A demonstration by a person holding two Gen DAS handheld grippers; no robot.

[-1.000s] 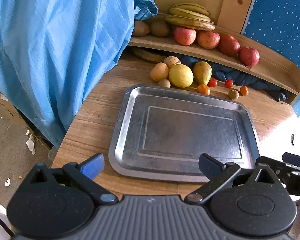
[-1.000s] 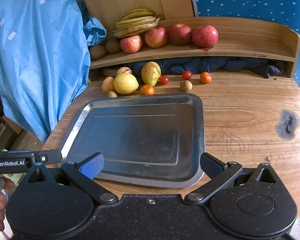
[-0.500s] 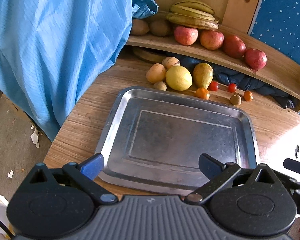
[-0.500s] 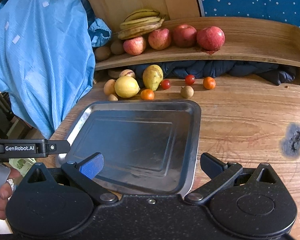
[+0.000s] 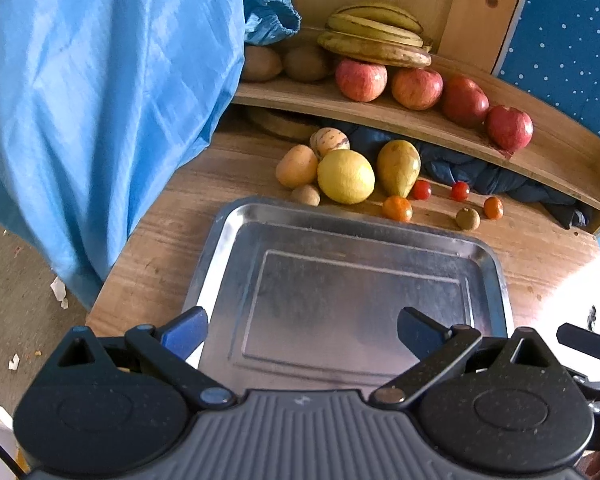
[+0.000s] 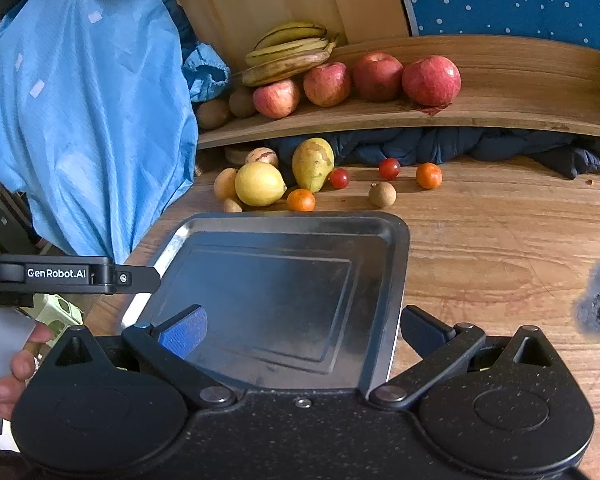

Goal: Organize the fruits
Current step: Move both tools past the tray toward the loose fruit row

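With both my grippers, left [image 5: 300,334] and right [image 6: 300,334], spread and holding nothing, the tray [image 5: 480,252] lay bare, every loose fruit unsorted.

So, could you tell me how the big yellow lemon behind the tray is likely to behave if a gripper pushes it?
The lemon is rounded, so it would probably roll. Touching the pear and smaller fruit, it may nudge them. Its skin looks firm, likely sturdy.
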